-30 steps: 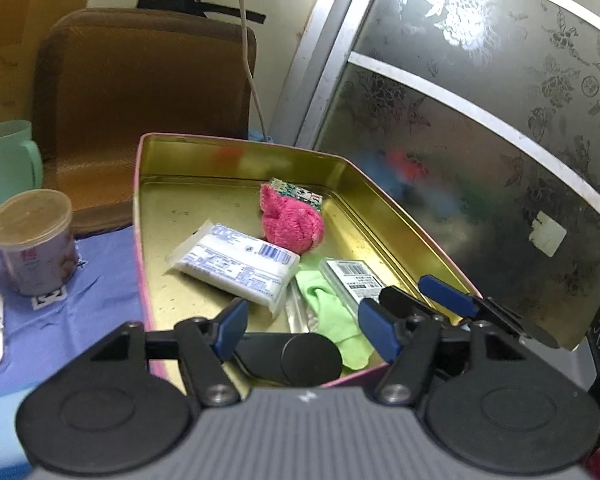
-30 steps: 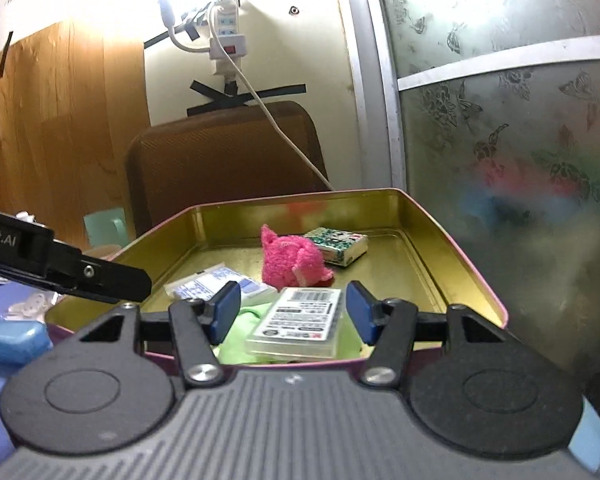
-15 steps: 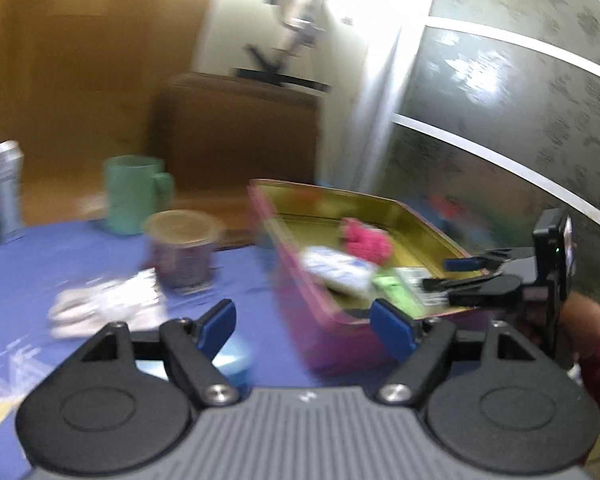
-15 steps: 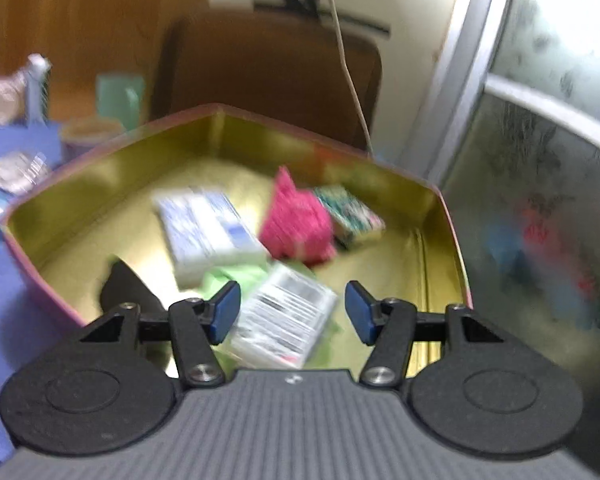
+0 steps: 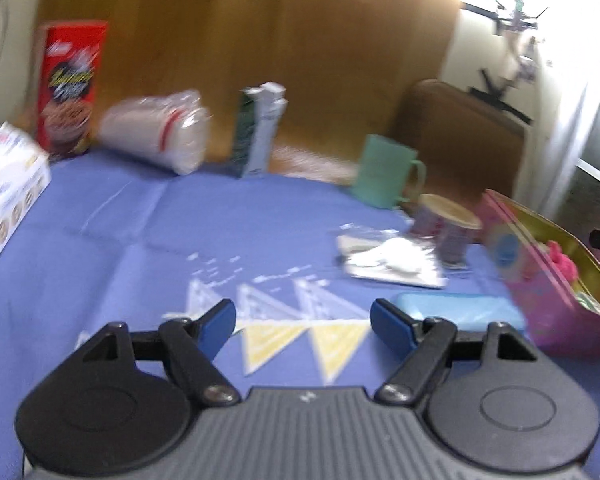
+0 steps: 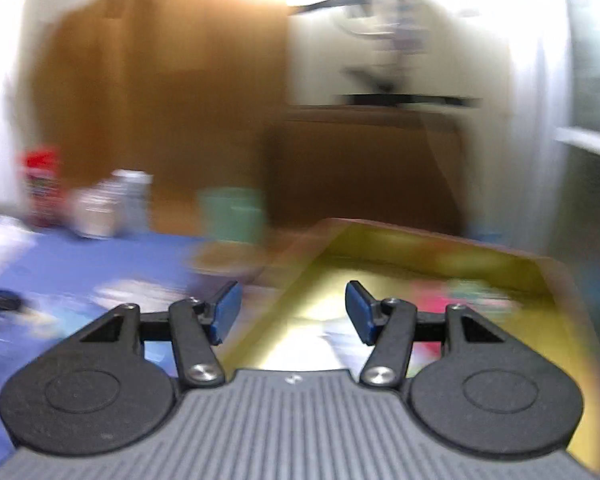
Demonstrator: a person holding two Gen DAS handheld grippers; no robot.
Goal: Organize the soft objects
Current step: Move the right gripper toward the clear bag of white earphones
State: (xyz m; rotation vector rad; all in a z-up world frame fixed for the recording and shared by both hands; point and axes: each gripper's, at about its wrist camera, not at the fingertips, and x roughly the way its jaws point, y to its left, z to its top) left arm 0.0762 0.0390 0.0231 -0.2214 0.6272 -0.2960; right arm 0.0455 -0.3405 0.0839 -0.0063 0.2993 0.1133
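Note:
My left gripper (image 5: 303, 322) is open and empty above the blue tablecloth (image 5: 148, 248). A light blue soft pack (image 5: 460, 312) lies just right of its right finger. A clear bag with white soft stuff (image 5: 392, 258) lies beyond it. The pink tin with a gold inside (image 5: 540, 280) stands at the right, with a pink plush toy (image 5: 562, 264) in it. My right gripper (image 6: 292, 314) is open and empty over the tin's left wall (image 6: 284, 304); this view is badly blurred, and the pink toy (image 6: 432, 296) shows as a smear.
In the left wrist view a green mug (image 5: 388, 174), a lidded cup (image 5: 444, 220), a carton (image 5: 260, 132), a white bag (image 5: 156, 132), a red box (image 5: 70, 88) and a white box (image 5: 4, 184) stand on the table. A brown chair (image 5: 460, 132) is behind.
My left gripper has swung left, away from the tin, and now faces the open tablecloth. My right gripper has pulled up and turned left from over the tin's contents. Both stay open.

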